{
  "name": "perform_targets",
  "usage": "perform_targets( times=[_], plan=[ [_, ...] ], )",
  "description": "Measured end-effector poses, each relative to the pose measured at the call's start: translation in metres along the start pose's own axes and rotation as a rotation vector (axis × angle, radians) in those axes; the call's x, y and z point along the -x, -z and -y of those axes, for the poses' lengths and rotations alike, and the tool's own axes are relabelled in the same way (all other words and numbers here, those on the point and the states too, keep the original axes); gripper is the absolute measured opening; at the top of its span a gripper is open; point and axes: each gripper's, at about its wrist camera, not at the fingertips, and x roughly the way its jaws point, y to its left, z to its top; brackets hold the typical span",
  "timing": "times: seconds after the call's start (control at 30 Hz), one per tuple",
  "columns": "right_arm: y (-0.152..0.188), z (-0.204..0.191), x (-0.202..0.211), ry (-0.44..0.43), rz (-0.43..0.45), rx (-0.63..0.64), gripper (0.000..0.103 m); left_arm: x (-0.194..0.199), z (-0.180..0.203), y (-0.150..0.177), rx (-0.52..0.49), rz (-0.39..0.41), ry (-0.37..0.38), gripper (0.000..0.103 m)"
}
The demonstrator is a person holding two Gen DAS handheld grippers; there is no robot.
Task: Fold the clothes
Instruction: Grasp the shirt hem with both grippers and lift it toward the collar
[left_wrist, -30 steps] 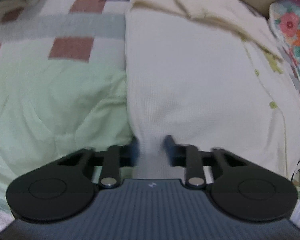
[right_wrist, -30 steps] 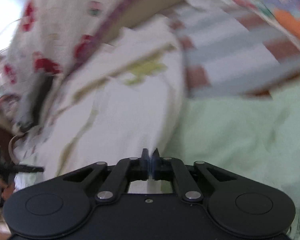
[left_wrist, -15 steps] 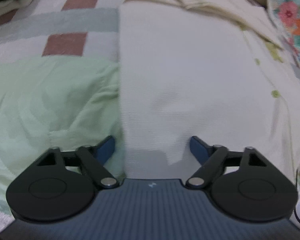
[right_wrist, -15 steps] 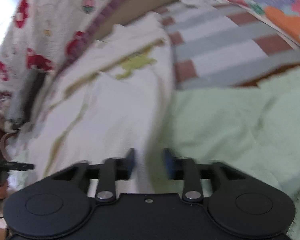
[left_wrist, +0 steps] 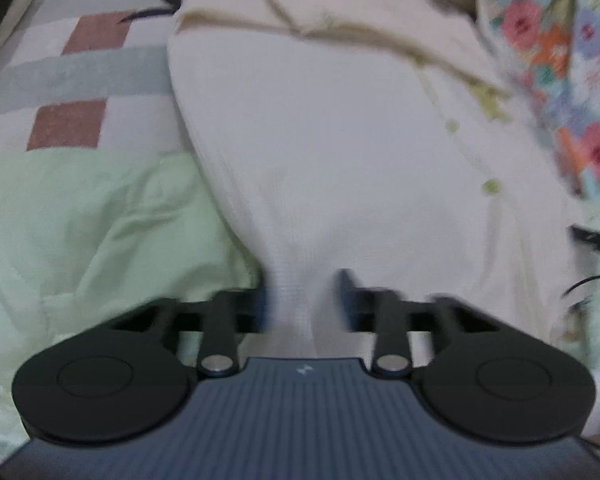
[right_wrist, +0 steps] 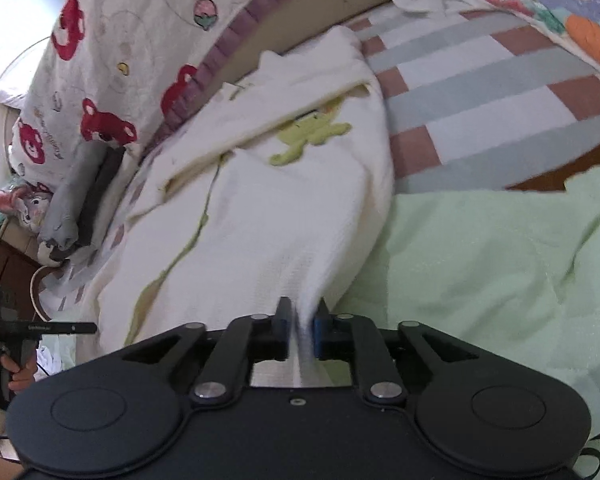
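**Two grippers closing on a white top**

Left wrist view: The left gripper (left_wrist: 302,300) is pointing down at a white top (left_wrist: 340,152) lying on the bed. The top is soft, with a tiny waffle weave and little green buttons (left_wrist: 489,187) down one side. A narrow fold of it is running between the two black fingers, and the jaws are closing in on it. The picture is blurry, so I cannot tell if the pads are pressing yet. A crinkly green sheet (left_wrist: 92,232) is lying beside the top, and a checked blanket (left_wrist: 72,80) is lying behind it.

Right wrist view: The right gripper (right_wrist: 303,330) is closing too. A thin bunched strip of the top (right_wrist: 268,208) is sitting between its blue pads (right_wrist: 321,330), and they are squeezing it. A green patch (right_wrist: 308,136) is sewn on the top. A bear-print cloth (right_wrist: 100,80) is hanging behind.
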Motion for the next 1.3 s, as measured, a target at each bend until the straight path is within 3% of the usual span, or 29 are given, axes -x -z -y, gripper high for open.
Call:
perform_targets(
  times=[0.03, 0.1, 0.13, 0.17, 0.2, 0.4, 0.53, 0.7, 0.87, 1.17, 1.3],
  plan=[
    [0.002, 0.002, 0.0, 0.005, -0.006, -0.009, 0.046, -0.002, 0.0, 0.0, -0.006, -0.004, -0.005, 0.048],
    [0.005, 0.006, -0.001, 0.01, -0.016, -0.021, 0.048, -0.004, 0.0, 0.0, -0.016, -0.001, 0.004, 0.044],
    [0.006, 0.005, -0.001, -0.012, -0.013, 0.004, 0.04, -0.005, 0.001, -0.002, -0.034, 0.015, 0.036, 0.025],
    [0.007, 0.004, -0.001, -0.035, -0.01, 0.029, 0.022, -0.005, 0.002, -0.004, -0.051, 0.032, 0.064, 0.004],
    [0.008, 0.002, -0.001, -0.057, -0.007, 0.058, 0.007, -0.004, 0.004, -0.008, -0.06, 0.048, 0.064, 0.004],
    [-0.062, -0.042, 0.002, -0.087, 0.051, 0.272, 0.005, 0.041, 0.012, -0.048, -0.075, 0.25, 0.135, 0.004],
    [-0.122, -0.074, 0.001, -0.049, 0.071, 0.391, 0.005, 0.065, 0.019, -0.097, -0.125, 0.374, 0.068, 0.003],
    [-0.194, -0.097, -0.005, 0.037, 0.115, 0.447, 0.005, 0.069, 0.02, -0.146, -0.164, 0.432, 0.004, 0.003],
    [-0.251, -0.1, -0.014, 0.095, 0.17, 0.429, 0.005, 0.061, 0.009, -0.195, -0.169, 0.442, -0.034, 0.003],
    [-0.308, -0.085, -0.083, 0.12, 0.187, 0.395, 0.005, 0.013, -0.005, -0.265, -0.169, 0.426, -0.029, 0.003],
    [-0.334, -0.08, -0.099, 0.112, 0.214, 0.395, 0.005, 0.017, -0.014, -0.286, -0.17, 0.483, -0.034, 0.003]
  ],
)
